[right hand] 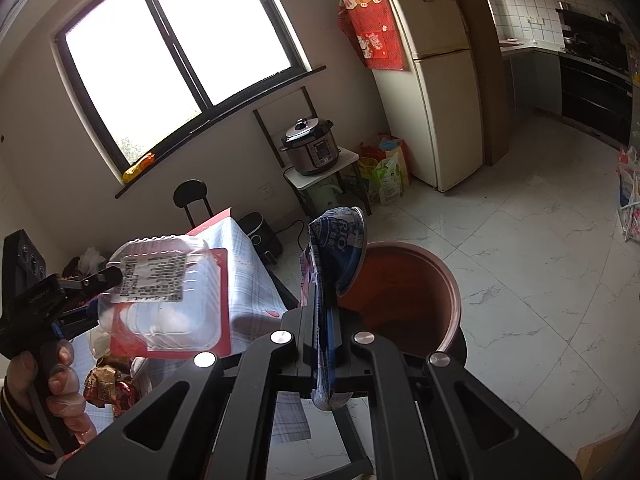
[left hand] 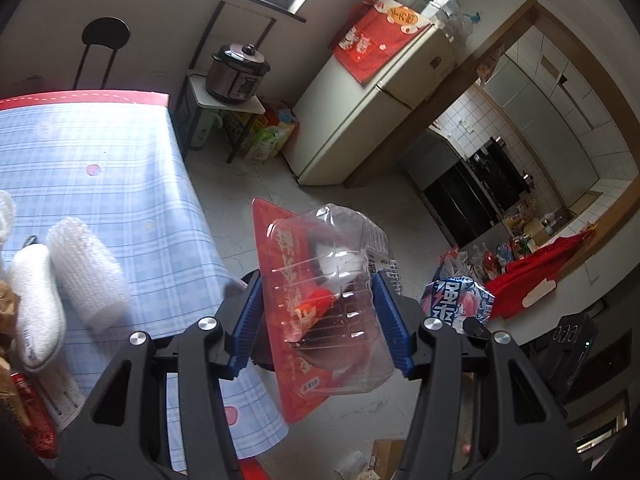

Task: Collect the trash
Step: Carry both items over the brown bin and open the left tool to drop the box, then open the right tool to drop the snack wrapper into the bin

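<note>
Left wrist view: my left gripper (left hand: 320,320) clamps a clear, red-backed plastic tray (left hand: 320,292); my right gripper (right hand: 323,336) pinches a flattened blue wrapper (right hand: 336,248), its print unreadable.

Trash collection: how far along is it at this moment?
Done: cannot tell. In hand: the left gripper clamps a clear plastic blister pack on red card; the right gripper pinches a flattened blue wrapper near the brown round bin. Left: wrappers on the checked-cloth table.

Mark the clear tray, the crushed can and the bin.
clear tray (left hand: 332,296), left wrist view, clear lid
crushed can (right hand: 340,240), right wrist view, blue side
bin (right hand: 448,276), right wrist view, right rim
</note>
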{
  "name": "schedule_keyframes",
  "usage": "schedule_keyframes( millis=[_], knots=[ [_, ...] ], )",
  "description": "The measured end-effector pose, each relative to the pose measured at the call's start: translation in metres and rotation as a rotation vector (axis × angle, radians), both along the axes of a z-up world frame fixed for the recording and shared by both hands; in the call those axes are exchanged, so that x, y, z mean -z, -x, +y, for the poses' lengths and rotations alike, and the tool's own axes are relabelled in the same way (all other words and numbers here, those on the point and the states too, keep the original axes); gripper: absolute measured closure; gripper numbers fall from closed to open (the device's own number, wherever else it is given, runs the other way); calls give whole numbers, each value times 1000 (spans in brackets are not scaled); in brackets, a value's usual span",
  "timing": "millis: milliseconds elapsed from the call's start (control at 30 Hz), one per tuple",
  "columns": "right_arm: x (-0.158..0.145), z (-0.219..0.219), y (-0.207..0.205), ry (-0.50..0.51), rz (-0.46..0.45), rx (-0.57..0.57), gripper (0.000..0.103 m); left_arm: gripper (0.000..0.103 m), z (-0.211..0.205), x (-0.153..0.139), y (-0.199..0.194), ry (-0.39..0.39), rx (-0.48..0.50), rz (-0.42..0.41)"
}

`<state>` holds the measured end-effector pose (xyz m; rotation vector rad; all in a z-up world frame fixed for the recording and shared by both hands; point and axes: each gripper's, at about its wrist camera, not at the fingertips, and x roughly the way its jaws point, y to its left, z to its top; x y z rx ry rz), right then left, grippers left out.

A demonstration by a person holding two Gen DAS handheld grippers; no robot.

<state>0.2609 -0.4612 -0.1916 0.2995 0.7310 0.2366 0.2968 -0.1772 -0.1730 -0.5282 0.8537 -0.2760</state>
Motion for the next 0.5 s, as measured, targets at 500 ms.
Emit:
schedule_keyframes(
  millis=[500],
  knots=[
    [27,-43,-26,55,59,92,98,20,-93,38,-100,-77,131,0]
  ],
)
